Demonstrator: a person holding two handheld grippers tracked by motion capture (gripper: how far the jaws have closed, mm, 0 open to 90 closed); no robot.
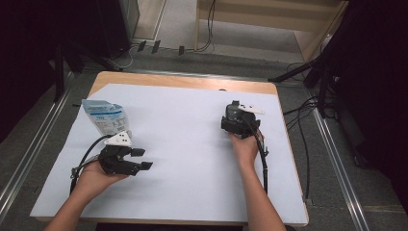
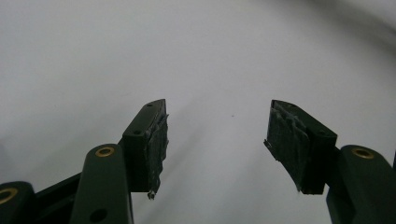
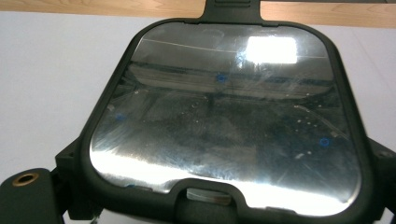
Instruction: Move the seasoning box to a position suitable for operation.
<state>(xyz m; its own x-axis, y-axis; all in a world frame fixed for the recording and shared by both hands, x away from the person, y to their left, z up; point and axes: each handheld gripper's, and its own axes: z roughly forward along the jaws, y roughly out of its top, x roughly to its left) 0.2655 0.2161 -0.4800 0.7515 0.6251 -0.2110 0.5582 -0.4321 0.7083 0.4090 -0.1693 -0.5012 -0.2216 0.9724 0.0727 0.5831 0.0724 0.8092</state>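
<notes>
Right gripper (image 1: 236,121) is sitting right of centre on the white sheet (image 1: 192,159), clamping a black-framed container with a glossy clear lid (image 3: 224,121); in the right gripper view the lid is lying close under the camera, jaws hidden beneath its near edge. Lid surface is reflecting ceiling light and showing smears, so it is probably hard plastic: stiff, slick on top, light to moderate in weight. Rubbery-looking black rim (image 3: 100,116) is likely offering better purchase than the shiny panel. Small latch tab (image 3: 208,195) is sitting at the near edge, a hinge or handle stub at the far edge by the wooden table edge (image 3: 70,5).

Left gripper (image 1: 140,159) is lying at the left of the sheet, jaws standing wide apart and holding nothing; worn pads (image 2: 158,140) are facing bare paper. Blue-and-white pouch (image 1: 107,117) is standing just beyond it: soft, crinkly, light; best pinched at the flat top seam.
</notes>
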